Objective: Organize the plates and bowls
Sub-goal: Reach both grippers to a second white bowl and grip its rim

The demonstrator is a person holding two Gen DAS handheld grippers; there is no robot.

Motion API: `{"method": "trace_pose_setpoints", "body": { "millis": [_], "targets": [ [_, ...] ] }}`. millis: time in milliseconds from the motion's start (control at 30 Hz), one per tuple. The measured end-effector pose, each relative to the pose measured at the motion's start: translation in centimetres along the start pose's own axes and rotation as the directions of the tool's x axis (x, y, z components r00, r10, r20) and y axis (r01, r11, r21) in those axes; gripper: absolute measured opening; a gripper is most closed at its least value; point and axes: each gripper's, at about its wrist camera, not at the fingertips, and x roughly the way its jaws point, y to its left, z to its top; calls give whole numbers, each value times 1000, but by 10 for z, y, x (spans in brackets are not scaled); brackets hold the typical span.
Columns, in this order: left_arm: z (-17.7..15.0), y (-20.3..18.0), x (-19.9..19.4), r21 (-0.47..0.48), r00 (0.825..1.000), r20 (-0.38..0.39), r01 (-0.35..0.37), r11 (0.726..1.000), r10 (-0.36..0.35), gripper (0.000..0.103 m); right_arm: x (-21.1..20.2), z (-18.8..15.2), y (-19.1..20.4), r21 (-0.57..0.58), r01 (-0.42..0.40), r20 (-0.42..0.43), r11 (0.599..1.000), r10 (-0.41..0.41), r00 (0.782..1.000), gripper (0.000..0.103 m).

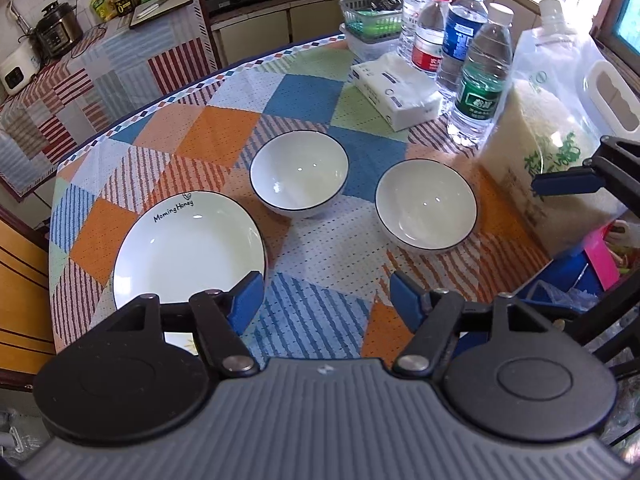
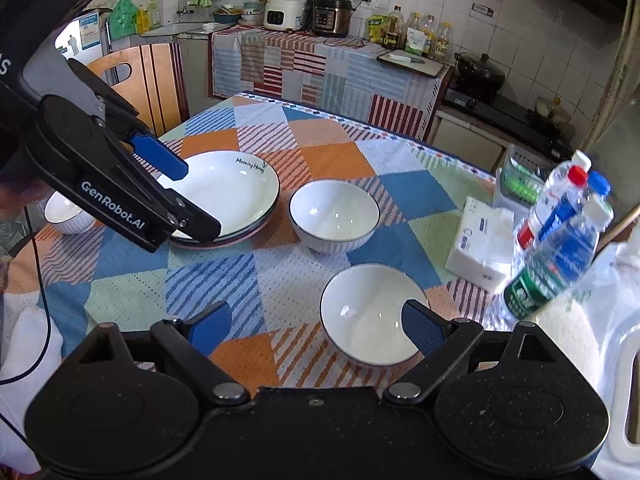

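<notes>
Patchwork tablecloth (image 1: 312,92): my left gripper (image 1: 326,300), jaws spread, hovers beside the plate (image 1: 188,248); my right gripper (image 2: 316,328), spread, overlaps the near bowl's (image 2: 360,312) rim.

2 wrist fisheyes above the table (image 1: 328,80), near, sharing bowls and plate.

1. Plate stack (image 2: 224,196) sits on the table (image 2: 256,280), centre-left.
2. Far bowl (image 2: 334,216) just beside the stack, at its 3 o'clock.
3. Near bowl (image 2: 370,314) at 5 o'clock from the far bowl, apart.
4. Third bowl (image 2: 68,214) at 9 o'clock from the stack.
5. Tissue pack (image 2: 480,244) at 3 o'clock from the far bowl; bottles (image 2: 560,240) beyond it.
</notes>
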Motion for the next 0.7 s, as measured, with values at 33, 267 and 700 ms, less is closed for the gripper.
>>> {"method": "trace_pose_setpoints", "body": {
  "millis": [33,267,700],
  "targets": [
    [-1,-3,2,0,1000,-4,-3,1000,3,69,1,-4,-2,10,-2,0,1000,2,1000,94],
    [-5,-21,22,31,1000,-26,-10,999,11,72,20,-33,-10,66,48,-5,997,-48,999,94],
    [5,-33,76,38,1000,-22,20,999,-19,75,94,-54,-32,153,78,-137,985,-57,989,94]
  ]
}}
